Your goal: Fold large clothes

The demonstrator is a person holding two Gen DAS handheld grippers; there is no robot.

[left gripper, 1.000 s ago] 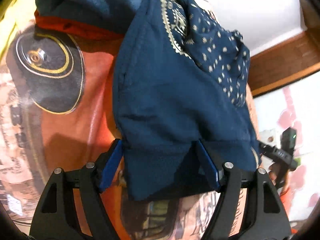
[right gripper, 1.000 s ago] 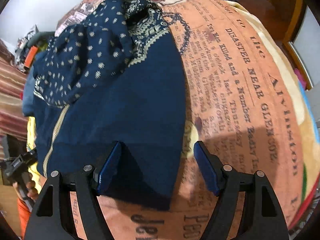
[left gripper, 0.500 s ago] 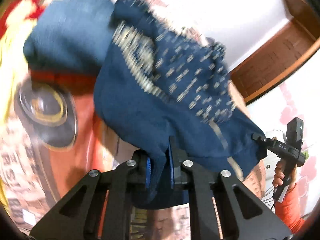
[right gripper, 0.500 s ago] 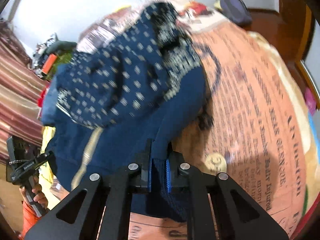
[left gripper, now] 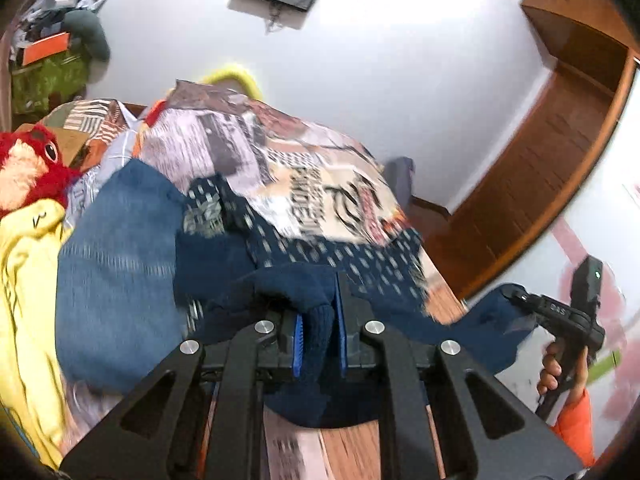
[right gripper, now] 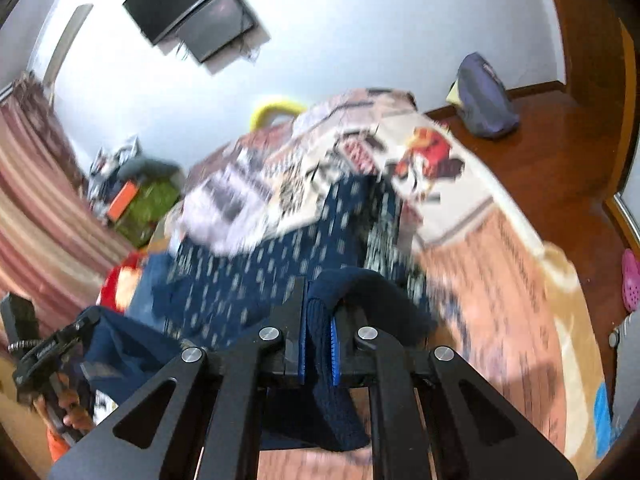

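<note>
Sweater (left gripper: 316, 344) hem is sitting pinched in both sets of tongs: the left gripper (left gripper: 318, 334) is clamping a thick ribbed bunch of the navy knit between its blue pads, and the right gripper (right gripper: 318, 344) is doing the same with its own bunch, so neither jaw pair is standing apart. Just beyond the fingertips the cloth is sagging in a loose swag between the two holds, lifted off the bedspread (right gripper: 500, 280), while the dotted upper part of the garment is trailing away over the printed cover in a rumpled heap. Judging from this, the fold is only beginning: the bottom edge is gathered and raised, but nothing is lying flat or squared, the sleeves are not showing clearly, and blur is hiding finer detail. What is left seems to be nearly everything, namely spreading, laying over, and smoothing. Beside the sweater on the left a paler blue garment (left gripper: 116, 280) and a yellow one (left gripper: 28, 300) are waiting, with a red plush toy (left gripper: 28, 160) further back and a television (right gripper: 196, 16) hanging on the far wall.
</note>
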